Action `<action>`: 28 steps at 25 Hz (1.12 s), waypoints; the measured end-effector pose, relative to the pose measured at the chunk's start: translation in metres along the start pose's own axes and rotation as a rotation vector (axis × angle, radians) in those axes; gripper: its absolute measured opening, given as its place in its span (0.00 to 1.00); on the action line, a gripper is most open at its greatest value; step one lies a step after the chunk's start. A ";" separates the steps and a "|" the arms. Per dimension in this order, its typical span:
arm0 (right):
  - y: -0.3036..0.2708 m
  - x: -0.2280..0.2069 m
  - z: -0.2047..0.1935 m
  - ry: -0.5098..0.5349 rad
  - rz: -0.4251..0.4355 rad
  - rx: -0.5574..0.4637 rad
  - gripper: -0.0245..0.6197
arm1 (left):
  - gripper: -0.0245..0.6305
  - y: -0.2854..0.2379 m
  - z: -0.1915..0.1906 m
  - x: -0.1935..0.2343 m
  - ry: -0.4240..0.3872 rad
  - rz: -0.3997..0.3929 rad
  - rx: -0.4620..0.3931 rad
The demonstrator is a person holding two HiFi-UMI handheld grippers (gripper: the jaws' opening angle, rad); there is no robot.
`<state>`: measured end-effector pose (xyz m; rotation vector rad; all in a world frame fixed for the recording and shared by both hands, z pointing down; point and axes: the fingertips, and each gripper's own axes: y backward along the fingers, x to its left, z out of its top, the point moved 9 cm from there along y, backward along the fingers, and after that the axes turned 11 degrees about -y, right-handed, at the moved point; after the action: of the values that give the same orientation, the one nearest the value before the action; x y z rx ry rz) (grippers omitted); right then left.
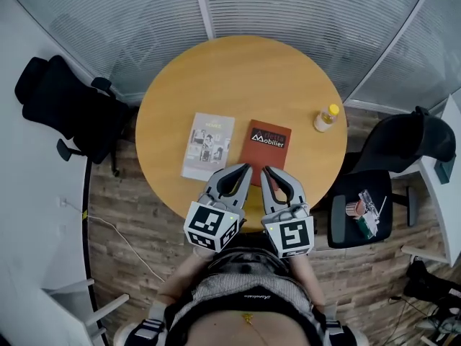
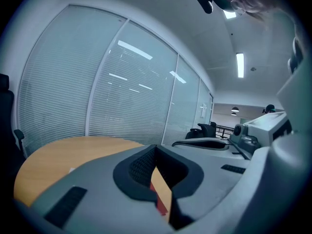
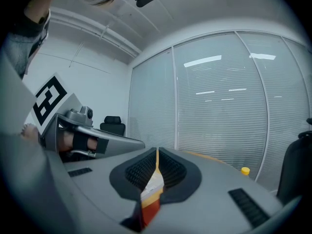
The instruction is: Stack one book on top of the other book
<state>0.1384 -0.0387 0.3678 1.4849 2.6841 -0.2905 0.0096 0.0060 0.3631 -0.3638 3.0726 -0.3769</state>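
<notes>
Red-brown book (image 1: 265, 150) lies flat, cover up, just to the 5 o'clock side of the round table's (image 1: 238, 71) centre; grey book (image 1: 208, 145) lies flat at its 9 o'clock, beside it with a narrow strip of tabletop between; the two are side by side, neither on the other. Left gripper (image 1: 243, 169) and right gripper (image 1: 266, 171) sit at the 6 o'clock edge of the table, side by side, both pointing toward 12 o'clock; in the head view the right tip overlaps the near edge of the red-brown book and the left tip lies by that book's near-left corner; contact with the book cannot be judged. Left gripper view: jaws pressed together, nothing gripped; a sliver of red cover (image 2: 160, 204) and tabletop shows through the gap below the pads. Right gripper view: jaws likewise drawn together on nothing; the same red cover (image 3: 150, 211) shows beneath. Bottle (image 1: 326, 118) with yellow cap stands upright near the table's 3 o'clock edge, well apart from the books. Black chair (image 1: 65, 107) off the table at 9 o'clock; second chair (image 1: 403, 150) at 3 to 4 o'clock with small items on its seat (image 1: 364, 211). Glass walls with blinds (image 1: 302, 13) curve round from 10 to 2 o'clock; wood-plank floor (image 1: 137, 215) below.
</notes>
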 end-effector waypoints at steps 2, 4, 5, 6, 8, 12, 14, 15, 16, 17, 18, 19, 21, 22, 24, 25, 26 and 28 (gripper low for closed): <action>-0.003 -0.001 0.000 -0.019 -0.022 0.003 0.08 | 0.07 -0.003 0.001 0.005 -0.001 -0.014 0.000; -0.008 -0.001 -0.001 -0.052 -0.050 0.016 0.08 | 0.07 -0.006 0.000 0.012 -0.001 -0.027 0.000; -0.011 0.000 -0.002 -0.055 -0.059 0.018 0.08 | 0.07 -0.007 0.000 0.015 0.000 -0.035 0.000; -0.014 0.000 -0.002 -0.044 -0.063 0.015 0.08 | 0.07 -0.008 -0.001 0.018 0.001 -0.042 0.003; -0.019 0.004 -0.003 -0.031 -0.070 0.014 0.08 | 0.07 -0.008 -0.004 0.024 0.005 -0.057 0.013; -0.031 0.014 -0.005 -0.083 -0.102 0.050 0.08 | 0.07 -0.008 -0.009 0.039 0.013 -0.079 0.030; -0.036 0.017 -0.005 -0.091 -0.112 0.058 0.08 | 0.07 -0.008 -0.009 0.045 0.013 -0.090 0.033; -0.038 0.018 -0.005 -0.091 -0.115 0.060 0.08 | 0.07 -0.007 -0.008 0.048 0.009 -0.094 0.033; -0.040 0.020 -0.005 -0.089 -0.119 0.061 0.08 | 0.07 -0.007 -0.007 0.051 0.002 -0.097 0.030; -0.042 0.021 -0.005 -0.086 -0.124 0.060 0.08 | 0.07 -0.006 -0.006 0.055 -0.007 -0.100 0.026; -0.044 0.021 -0.005 -0.079 -0.128 0.057 0.08 | 0.07 -0.006 -0.005 0.058 -0.015 -0.103 0.022; -0.046 0.022 -0.005 -0.067 -0.132 0.053 0.08 | 0.07 -0.007 -0.004 0.061 -0.019 -0.108 0.019; -0.049 0.021 -0.004 -0.045 -0.141 0.048 0.08 | 0.07 -0.008 -0.005 0.066 -0.016 -0.119 0.018; -0.050 0.021 -0.004 -0.041 -0.148 0.050 0.08 | 0.07 -0.009 -0.005 0.068 -0.015 -0.124 0.020; -0.051 0.020 -0.006 -0.019 -0.159 0.054 0.08 | 0.07 -0.011 -0.007 0.070 -0.018 -0.133 0.026; -0.052 0.020 -0.006 -0.010 -0.165 0.056 0.08 | 0.07 -0.013 -0.008 0.071 -0.021 -0.138 0.029; -0.052 0.019 -0.007 -0.005 -0.173 0.060 0.08 | 0.07 -0.014 -0.009 0.071 -0.022 -0.144 0.032; -0.052 0.018 -0.009 -0.025 -0.194 0.072 0.08 | 0.07 -0.018 -0.011 0.071 -0.026 -0.157 0.040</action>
<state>0.0852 -0.0491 0.3814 1.2285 2.8294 -0.4171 -0.0559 -0.0255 0.3781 -0.6059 3.0154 -0.4332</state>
